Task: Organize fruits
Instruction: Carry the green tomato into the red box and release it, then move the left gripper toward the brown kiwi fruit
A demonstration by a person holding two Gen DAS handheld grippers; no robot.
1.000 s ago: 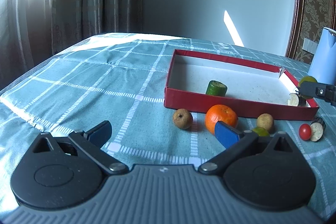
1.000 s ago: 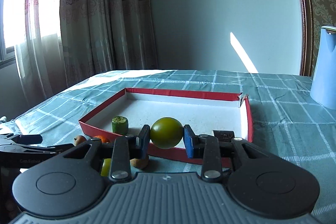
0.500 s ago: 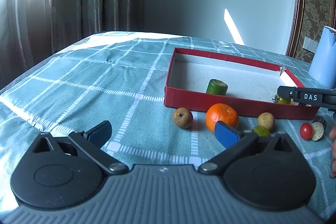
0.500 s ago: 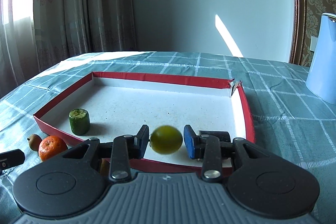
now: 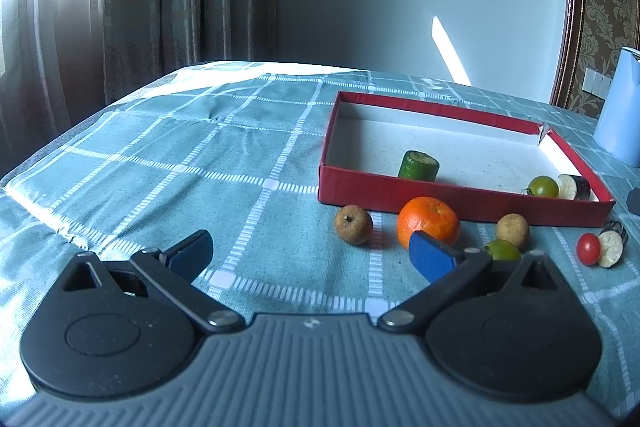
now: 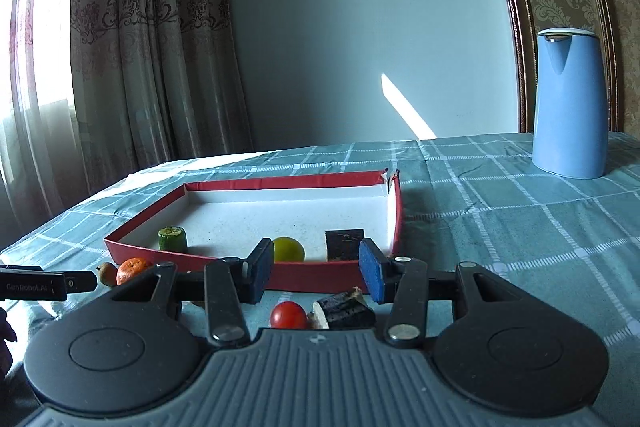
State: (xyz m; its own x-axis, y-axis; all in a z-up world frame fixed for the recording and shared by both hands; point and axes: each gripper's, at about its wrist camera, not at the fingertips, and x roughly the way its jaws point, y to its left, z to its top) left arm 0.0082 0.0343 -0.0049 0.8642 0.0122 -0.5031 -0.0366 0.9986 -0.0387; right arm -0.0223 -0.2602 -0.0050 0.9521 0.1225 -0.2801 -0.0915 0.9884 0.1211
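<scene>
Now both tongs released: right gripper (image 6: 316, 269) empty, jaws apart above cherry tomato (image 6: 289, 315), near red tray (image 6: 398, 223); left gripper (image 5: 310, 253) spread wide near orange (image 5: 428, 219). Tomato likely light, slick, soft-skinned: pinch gently across widest middle.

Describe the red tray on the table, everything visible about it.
The red tray is a shallow rectangular box that looks like cardboard, red outside and white inside, lying flat on the checked tablecloth. Its far right corner is torn open. Inside are an upright green cucumber piece, a round green fruit and an eggplant slice near the right wall. An orange sits just outside the front wall; whether it touches is unclear.
</scene>
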